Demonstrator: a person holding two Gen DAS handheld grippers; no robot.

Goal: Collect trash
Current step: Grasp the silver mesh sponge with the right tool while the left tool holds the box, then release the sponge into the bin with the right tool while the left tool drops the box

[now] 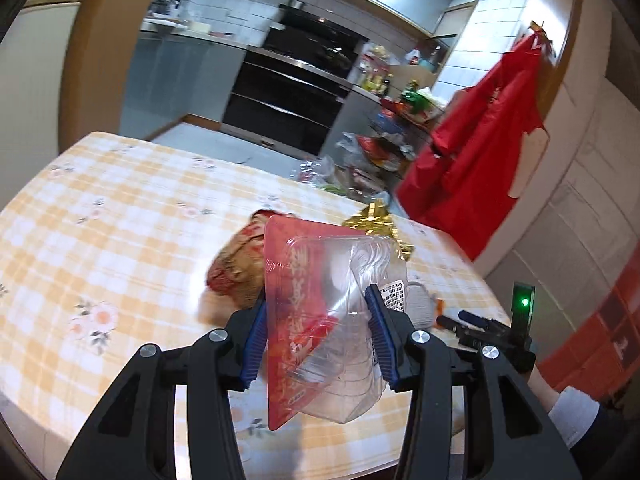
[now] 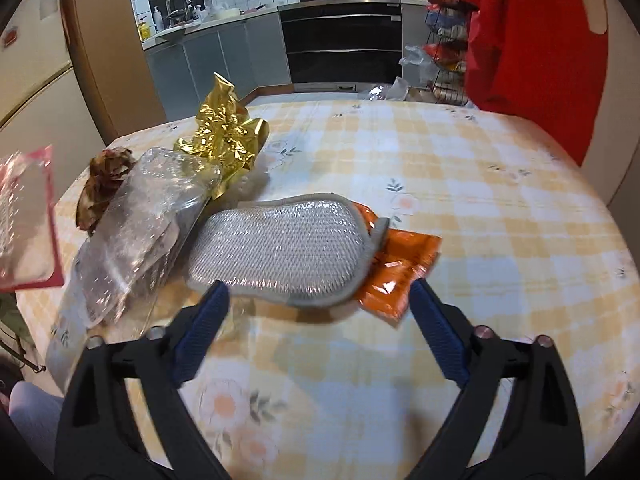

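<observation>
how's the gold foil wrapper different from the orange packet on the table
The gold foil wrapper is crumpled and stands up in peaks; the orange packet lies flat. The foil lies uncovered, while the packet is partly tucked under the grey mesh pad. Both are shiny and rest on the checked tablecloth.

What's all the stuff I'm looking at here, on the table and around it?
Red-backed clear plastic pack: one, held off the table by the left hand-held gripper.
Red-brown crumpled wrapper: one, on the table behind the pack.
Gold foil: one, crumpled, far side of the pile.
Clear plastic tray: one, left of the pad.
Grey mesh pad: one, lying on the orange packet.
Orange packet: one, partly under the pad.
Table: one, yellow checked floral cloth.
Red garment: one, hanging at right.
Oven: one, black, in the kitchen behind.
Left hand-held gripper: blue pads clamped on the pack.
Right hand-held gripper: open, near the pad.
</observation>
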